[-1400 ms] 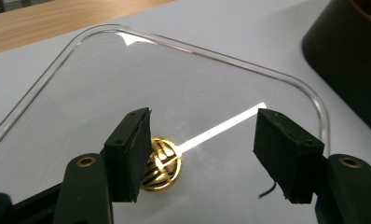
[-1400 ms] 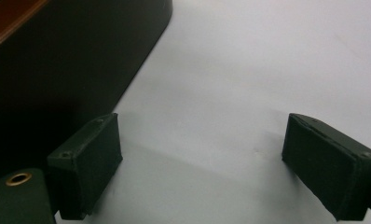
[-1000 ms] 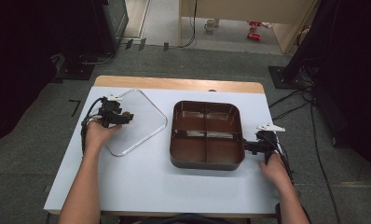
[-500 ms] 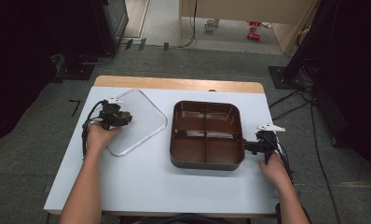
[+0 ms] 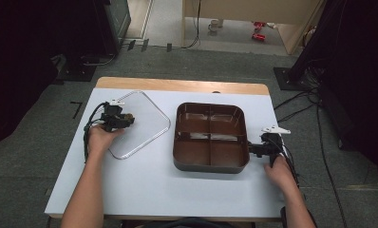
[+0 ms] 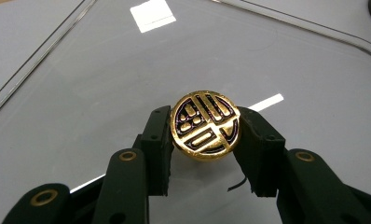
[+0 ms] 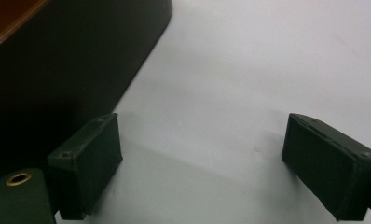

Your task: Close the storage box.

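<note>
**A:** ok starting nearest: what's the right hand-held black gripper [image 5: 251,149] doing?

**B:** It sits at the near right of the white rectangular table [image 5: 144,190], low over the surface, pointing left at the dark brown four-compartment plastic tray [image 5: 211,136]. In the right gripper view its jaws stand wide apart with nothing but bare table between them, and the tray's dark outer wall [image 7: 58,70] is just beside the left jaw. Can't tell if that jaw actually touches the wall.

**A:** and the tray itself?

**B:** Middle-right of the table, all four compartments look empty from the high view. The gripper is at its near right corner.

**A:** cool, and the other side?

**B:** A bit farther back on the left, the left hand-held black gripper [image 5: 128,119] is over the clear rounded-square plastic lid [image 5: 144,124], which lies flat on the table, left of the tray and close to it, apart as far as I can see. In the left gripper view the jaws are closed in on a round gold-and-black emblem knob [image 6: 205,124] in the middle of the lid [image 6: 104,70], one pad on each side of it. Looks like they're pressing on it, though the left pad's contact is hard to be sure of.

**A:** anything past that?

**B:** The table's far wooden edge strip [image 5: 177,86], then grey floor.
</note>
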Motion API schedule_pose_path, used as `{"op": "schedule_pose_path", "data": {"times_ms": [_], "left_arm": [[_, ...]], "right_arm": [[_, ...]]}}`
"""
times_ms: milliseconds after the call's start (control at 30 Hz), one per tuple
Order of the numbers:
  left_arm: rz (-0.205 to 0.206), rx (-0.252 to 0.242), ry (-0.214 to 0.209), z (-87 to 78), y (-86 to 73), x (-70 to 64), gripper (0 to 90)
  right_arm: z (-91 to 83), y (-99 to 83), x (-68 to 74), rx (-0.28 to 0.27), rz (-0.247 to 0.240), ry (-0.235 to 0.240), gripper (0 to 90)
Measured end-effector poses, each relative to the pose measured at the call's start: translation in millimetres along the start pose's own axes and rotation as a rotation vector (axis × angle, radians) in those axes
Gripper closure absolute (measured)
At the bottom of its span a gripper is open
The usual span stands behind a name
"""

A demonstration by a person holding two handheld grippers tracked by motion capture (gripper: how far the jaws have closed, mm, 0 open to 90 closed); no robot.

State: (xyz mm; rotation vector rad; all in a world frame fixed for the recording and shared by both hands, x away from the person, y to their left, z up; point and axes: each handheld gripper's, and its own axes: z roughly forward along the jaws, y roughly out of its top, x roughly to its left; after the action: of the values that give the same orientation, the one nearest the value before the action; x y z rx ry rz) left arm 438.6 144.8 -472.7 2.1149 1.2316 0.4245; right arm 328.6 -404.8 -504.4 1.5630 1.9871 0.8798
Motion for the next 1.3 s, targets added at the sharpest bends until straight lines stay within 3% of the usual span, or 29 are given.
{"op": "schedule_pose_path", "data": {"times_ms": [300, 500, 967, 1300], "left_arm": [[-0.004, 0.013, -0.005, -4.0, 2.3, -0.6, 58.9], [0.011, -0.017, -0.006, -15.6, 8.3, -5.6, 59.0], [0.041, -0.091, -0.058, -52.5, 28.9, -25.0, 59.1], [0.055, -0.116, -0.126, -65.2, 39.6, -41.4, 59.1]], "right_arm": [[0.0, 0.0, 0.0, 0.0, 0.0, 0.0, 11.1], [0.0, 0.0, 0.0, 0.0, 0.0, 0.0, 11.1], [0.0, 0.0, 0.0, 0.0, 0.0, 0.0, 11.1], [0.0, 0.0, 0.1, 0.0, 0.002, 0.0, 11.1]]}}
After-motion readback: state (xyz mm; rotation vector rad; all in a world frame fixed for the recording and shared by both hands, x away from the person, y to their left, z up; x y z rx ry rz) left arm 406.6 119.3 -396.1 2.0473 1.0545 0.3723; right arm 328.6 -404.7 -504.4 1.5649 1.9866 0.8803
